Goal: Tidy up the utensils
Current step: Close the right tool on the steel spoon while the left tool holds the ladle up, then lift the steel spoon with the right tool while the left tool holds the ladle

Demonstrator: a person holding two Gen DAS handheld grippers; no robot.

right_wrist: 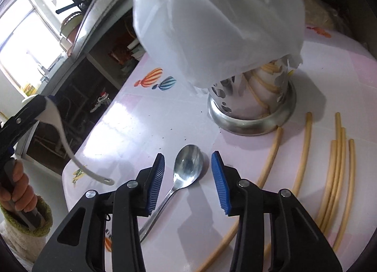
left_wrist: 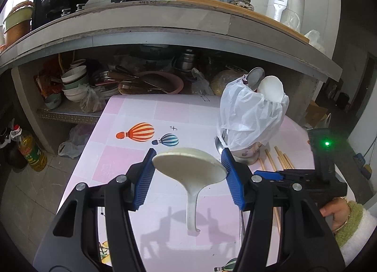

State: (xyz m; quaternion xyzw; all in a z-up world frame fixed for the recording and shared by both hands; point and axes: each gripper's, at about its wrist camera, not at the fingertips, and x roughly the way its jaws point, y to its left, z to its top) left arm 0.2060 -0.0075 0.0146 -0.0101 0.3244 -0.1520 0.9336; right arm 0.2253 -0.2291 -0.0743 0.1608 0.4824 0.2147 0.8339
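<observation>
White plastic ladle (left_wrist: 189, 166): one, gripped by its bowl rim between the left gripper (left_wrist: 188, 168) fingers, handle hanging down above the pink worktop (left_wrist: 132, 154). In the right view the same ladle (right_wrist: 63, 135) sits at the left edge.

Steel spoon (right_wrist: 188, 166): one, flat on the worktop, bowl up, lying between the right gripper (right_wrist: 187, 182) fingers. Fingers stand partway apart, not touching it; no earlier frame to compare.

Chopsticks (right_wrist: 334, 173): about seven loose on the worktop, right of the spoon, near side of the holder; exact count unclear where they bunch.

Utensil holder (right_wrist: 252, 116): one perforated steel cup, far right, draped with a white plastic bag (right_wrist: 212, 20). Inside: chopsticks showing through the holes, count unreadable. In the left view, one metal spoon bowl (left_wrist: 255, 77) and one white spoon bowl (left_wrist: 271, 88) stick out the top.
</observation>
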